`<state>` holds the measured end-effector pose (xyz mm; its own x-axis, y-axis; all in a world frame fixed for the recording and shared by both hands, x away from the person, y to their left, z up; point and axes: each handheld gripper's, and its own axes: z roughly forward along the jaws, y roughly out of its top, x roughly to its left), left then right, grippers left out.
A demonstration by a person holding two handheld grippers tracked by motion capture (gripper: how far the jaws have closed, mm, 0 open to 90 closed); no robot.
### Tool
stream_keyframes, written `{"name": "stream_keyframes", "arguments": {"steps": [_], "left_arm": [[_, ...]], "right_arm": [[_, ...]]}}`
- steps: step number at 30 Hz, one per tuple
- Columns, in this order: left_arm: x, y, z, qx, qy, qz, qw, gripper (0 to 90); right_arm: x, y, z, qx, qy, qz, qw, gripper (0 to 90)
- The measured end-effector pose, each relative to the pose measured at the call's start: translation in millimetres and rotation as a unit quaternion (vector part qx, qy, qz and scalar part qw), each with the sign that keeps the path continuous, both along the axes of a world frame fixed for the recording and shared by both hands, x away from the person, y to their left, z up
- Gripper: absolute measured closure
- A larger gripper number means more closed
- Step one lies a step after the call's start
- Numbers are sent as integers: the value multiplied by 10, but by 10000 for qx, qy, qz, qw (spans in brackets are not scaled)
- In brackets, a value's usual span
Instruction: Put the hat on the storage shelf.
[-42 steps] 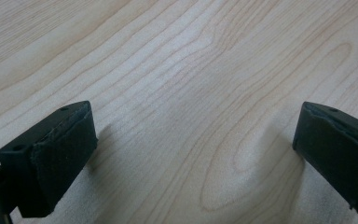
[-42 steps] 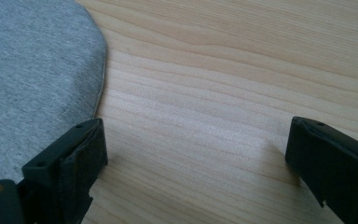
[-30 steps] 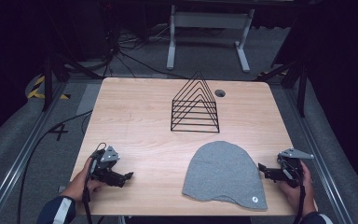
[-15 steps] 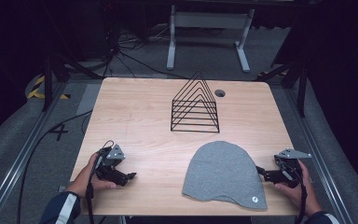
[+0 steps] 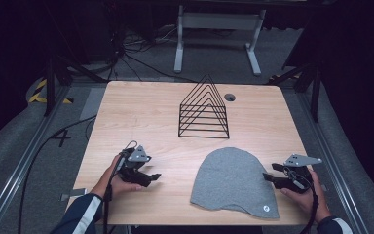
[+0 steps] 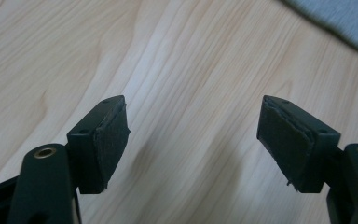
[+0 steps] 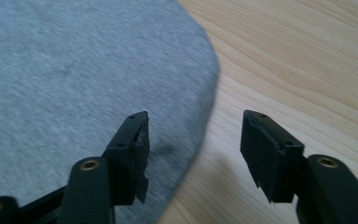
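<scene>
The table [image 5: 141, 112] is pale wood with a streaky blond grain, and on it lies a heather-grey beanie [image 5: 231, 183] — a small white round tag near its hem. The wire rack [image 5: 203, 109] is black, as are both grippers' jaws with small brass-coloured screws — the sleeve [image 5: 80, 217] is dark blue with a white stripe.

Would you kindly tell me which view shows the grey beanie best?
The high view: the whole grey beanie lies flat there. The right gripper view shows its curved edge up close; the left gripper view catches one corner.
</scene>
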<state>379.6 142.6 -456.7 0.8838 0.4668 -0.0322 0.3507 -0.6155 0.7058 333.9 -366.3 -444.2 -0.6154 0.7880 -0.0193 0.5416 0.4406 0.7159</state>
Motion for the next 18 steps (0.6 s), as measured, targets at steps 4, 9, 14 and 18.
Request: {"name": "stream_keyframes", "arguments": {"steps": [4, 9, 14, 18], "left_arm": [[23, -246, 47, -56, -84, -212, 9997, 258], [60, -599, 85, -96, -126, -482, 9987, 263], [75, -958, 106, -32, -358, -660, 9972, 266], [94, -1177, 82, 64, -396, -725, 9966, 267]], "right_arm": [[11, 129, 20, -98, -3, 233, 9997, 464], [47, 303, -3, -244, 91, 505, 9984, 475], [95, 454, -52, -294, 168, 573, 9978, 447], [106, 537, -87, -332, 152, 648, 9972, 412]]}}
